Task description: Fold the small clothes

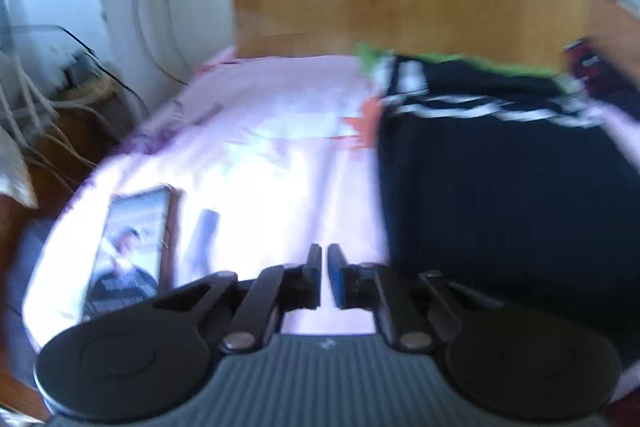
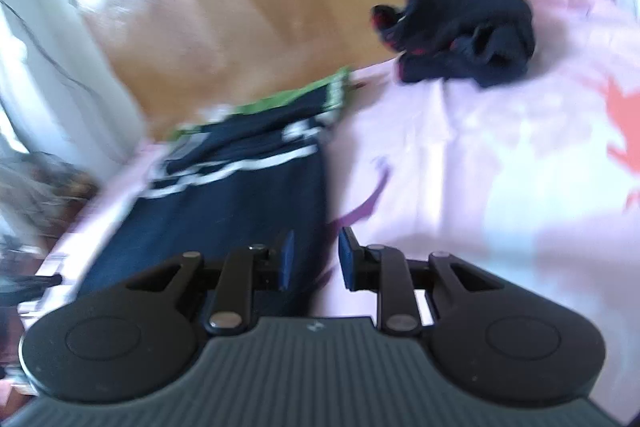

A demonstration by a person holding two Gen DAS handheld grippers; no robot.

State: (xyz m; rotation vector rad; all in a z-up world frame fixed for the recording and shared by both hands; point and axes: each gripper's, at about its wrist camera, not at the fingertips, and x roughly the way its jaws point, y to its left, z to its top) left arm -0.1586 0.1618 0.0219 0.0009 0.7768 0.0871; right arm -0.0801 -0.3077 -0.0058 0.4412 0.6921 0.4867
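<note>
Two grippers hover empty over a pink bed sheet: the left gripper nearly pressed together, the right gripper slightly spread. A flat dark navy garment with white stripes lies between them; a crumpled navy cloth sits farther away.

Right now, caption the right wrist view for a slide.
Open tool above dark shorts on pink sheet.

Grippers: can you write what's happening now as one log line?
left gripper: nearly shut, empty, over pink sheet | right gripper: open, at dark shorts edge | crumpled dark garment: unfolded
</note>
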